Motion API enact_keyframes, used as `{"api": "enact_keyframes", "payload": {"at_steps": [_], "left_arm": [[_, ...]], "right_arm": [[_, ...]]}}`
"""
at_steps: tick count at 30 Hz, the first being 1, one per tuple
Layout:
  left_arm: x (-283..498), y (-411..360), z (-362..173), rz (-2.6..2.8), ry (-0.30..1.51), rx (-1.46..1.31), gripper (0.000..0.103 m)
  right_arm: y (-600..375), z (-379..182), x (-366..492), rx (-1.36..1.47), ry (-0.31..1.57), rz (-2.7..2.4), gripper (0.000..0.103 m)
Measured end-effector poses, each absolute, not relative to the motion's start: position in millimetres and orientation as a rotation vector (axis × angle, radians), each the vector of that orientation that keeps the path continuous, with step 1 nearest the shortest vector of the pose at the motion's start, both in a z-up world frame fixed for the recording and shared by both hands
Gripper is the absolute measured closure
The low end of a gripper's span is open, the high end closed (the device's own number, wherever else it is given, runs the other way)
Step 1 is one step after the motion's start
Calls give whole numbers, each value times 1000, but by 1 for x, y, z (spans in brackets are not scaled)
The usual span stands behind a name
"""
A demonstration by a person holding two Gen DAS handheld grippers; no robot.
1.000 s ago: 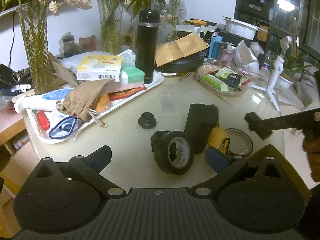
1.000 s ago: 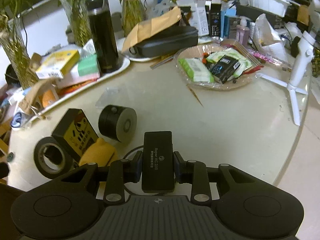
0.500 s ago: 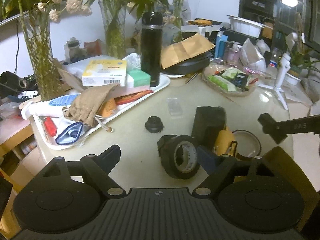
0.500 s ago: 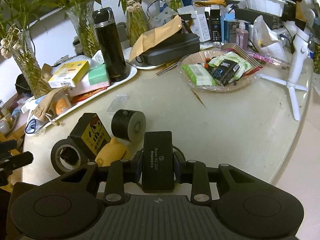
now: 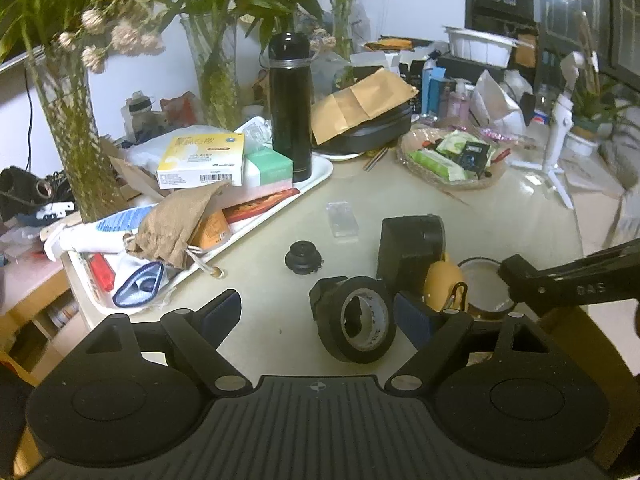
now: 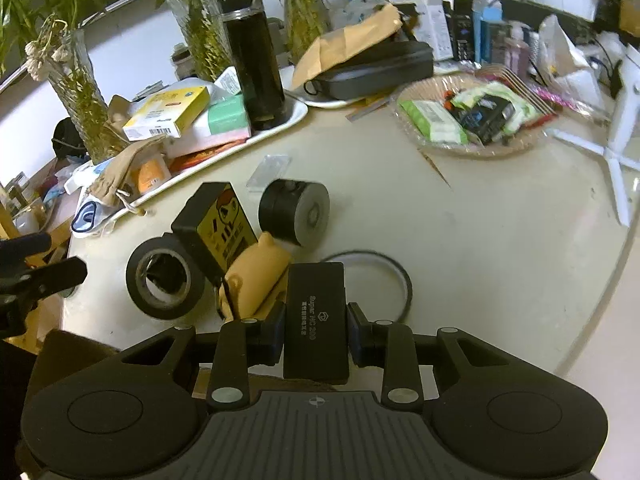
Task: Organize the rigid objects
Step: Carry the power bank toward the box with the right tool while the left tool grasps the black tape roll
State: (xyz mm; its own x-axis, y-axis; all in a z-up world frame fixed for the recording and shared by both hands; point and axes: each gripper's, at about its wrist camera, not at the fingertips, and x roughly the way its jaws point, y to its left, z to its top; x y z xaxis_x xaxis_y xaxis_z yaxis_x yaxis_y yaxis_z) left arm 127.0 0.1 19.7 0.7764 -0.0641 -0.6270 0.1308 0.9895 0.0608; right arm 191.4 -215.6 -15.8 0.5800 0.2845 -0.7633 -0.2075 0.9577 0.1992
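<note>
My right gripper (image 6: 316,326) is shut on a flat black box with white lettering (image 6: 315,320), held above the table's near edge. It also shows in the left wrist view (image 5: 568,282) as a dark bar at the right. My left gripper (image 5: 318,314) is open and empty, low over the near edge. A black tape roll (image 5: 358,320) (image 6: 166,276) stands just inside the left gripper's right finger. Behind it are a black box with a yellow label (image 6: 218,228) (image 5: 410,248), a yellow pig-shaped case (image 6: 256,276) (image 5: 442,278), a black cylinder (image 6: 296,212) and a thin tape ring (image 6: 384,272).
A small black knob (image 5: 303,258) and a clear plastic piece (image 5: 342,218) lie mid-table. A white tray (image 5: 320,176) holds boxes, a cloth bag and a black flask (image 5: 290,108). A wicker basket (image 5: 452,156) of packets, glass vases (image 5: 68,120) and a white tripod (image 5: 560,120) stand behind.
Both grippers pulled back and up from the table. The right gripper has swung left over the yellow case, still holding the black box. The left gripper stays open.
</note>
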Motion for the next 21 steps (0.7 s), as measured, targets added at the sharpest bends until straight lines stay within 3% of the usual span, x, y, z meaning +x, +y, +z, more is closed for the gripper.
{"api": "enact_keyframes", "payload": {"at_steps": [2, 7, 17, 21], "left_arm": [[131, -3, 18, -118, 697, 123, 20], [147, -12, 8, -120, 766, 193, 37], [181, -19, -13, -84, 863, 258, 51], [188, -25, -22, -88, 892, 292, 69]], "right_arm": [[-219, -14, 185, 96, 898, 280, 69], [-232, -2, 179, 132, 846, 254, 69], [-257, 5, 176, 198, 804, 203, 69], [-261, 7, 172, 201, 793, 198, 69]]}}
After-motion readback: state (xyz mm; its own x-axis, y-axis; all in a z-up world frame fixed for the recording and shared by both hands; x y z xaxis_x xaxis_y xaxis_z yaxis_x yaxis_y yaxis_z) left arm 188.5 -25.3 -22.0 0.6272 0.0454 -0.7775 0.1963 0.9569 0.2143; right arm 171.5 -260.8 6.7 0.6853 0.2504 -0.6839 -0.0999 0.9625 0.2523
